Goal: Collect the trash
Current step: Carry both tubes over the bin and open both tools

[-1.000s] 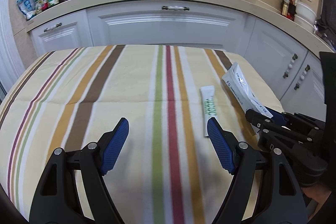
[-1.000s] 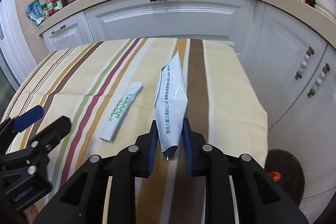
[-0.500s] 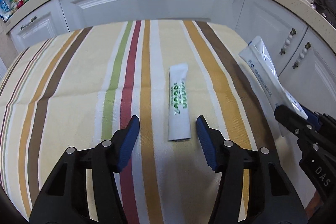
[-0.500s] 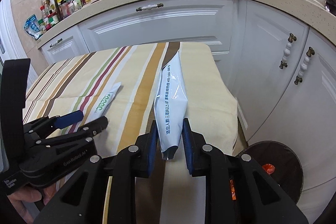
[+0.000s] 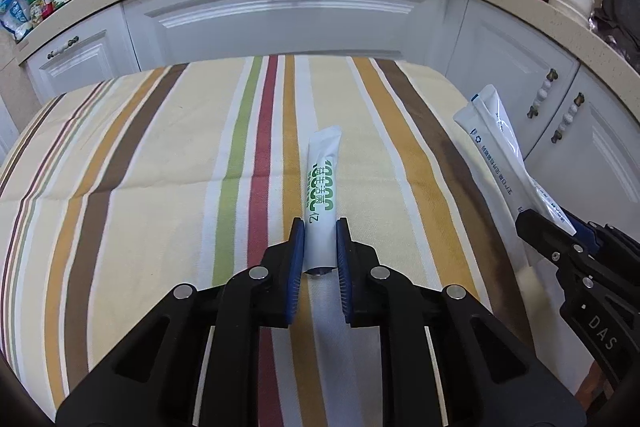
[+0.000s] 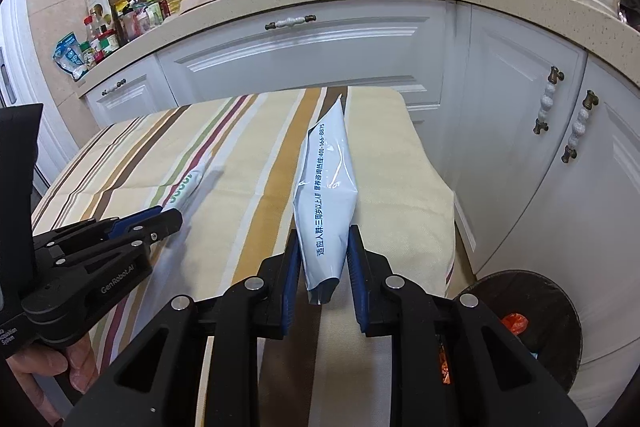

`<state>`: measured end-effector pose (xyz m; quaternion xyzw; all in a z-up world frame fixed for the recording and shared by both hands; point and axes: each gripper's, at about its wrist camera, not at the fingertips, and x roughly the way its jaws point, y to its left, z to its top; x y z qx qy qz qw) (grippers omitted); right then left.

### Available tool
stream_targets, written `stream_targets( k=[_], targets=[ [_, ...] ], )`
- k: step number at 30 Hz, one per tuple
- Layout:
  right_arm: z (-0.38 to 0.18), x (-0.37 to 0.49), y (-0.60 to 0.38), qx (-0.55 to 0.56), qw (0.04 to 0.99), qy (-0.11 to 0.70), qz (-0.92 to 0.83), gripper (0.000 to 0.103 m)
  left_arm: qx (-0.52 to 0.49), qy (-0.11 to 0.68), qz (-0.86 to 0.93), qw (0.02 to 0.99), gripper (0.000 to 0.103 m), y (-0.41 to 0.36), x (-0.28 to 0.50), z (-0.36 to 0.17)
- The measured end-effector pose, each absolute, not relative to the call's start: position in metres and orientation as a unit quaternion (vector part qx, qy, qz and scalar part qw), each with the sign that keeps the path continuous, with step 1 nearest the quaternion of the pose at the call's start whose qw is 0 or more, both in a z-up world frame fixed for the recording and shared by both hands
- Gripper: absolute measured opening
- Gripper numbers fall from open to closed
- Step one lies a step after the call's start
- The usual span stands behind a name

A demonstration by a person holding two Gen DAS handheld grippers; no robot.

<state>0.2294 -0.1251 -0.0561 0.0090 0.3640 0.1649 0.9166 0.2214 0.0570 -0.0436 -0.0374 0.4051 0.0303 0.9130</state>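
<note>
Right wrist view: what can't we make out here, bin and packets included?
- Bin contents: right gripper arm covers most; only orange scraps show.
- Green-print sachet: near end hidden behind left gripper.
- White packet: far side hidden; left wrist view cuts its lower end behind the right gripper.

The striped tablecloth [image 5: 160,163] was matt woven cloth. The white sachet [image 5: 322,187] looked satin-smooth, the larger pouch [image 6: 326,187] glossy and crinkled plastic film.
</note>
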Motion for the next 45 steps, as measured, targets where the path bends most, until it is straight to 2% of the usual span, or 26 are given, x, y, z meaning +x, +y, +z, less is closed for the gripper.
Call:
stream_targets(
  k=[22, 45],
  targets=[
    [-0.016, 0.162, -0.141, 0.003, 0.941, 0.305, 0.145, 0.024, -0.022, 0.312, 0.024, 0.949, 0.016, 0.045, 0.137, 0.016],
    [-0.001, 0.091, -0.226, 0.028, 0.961, 0.274, 0.037, 0.024, 0.021, 0.284, -0.094, 0.954, 0.016, -0.055, 0.104, 0.034]
  ],
)
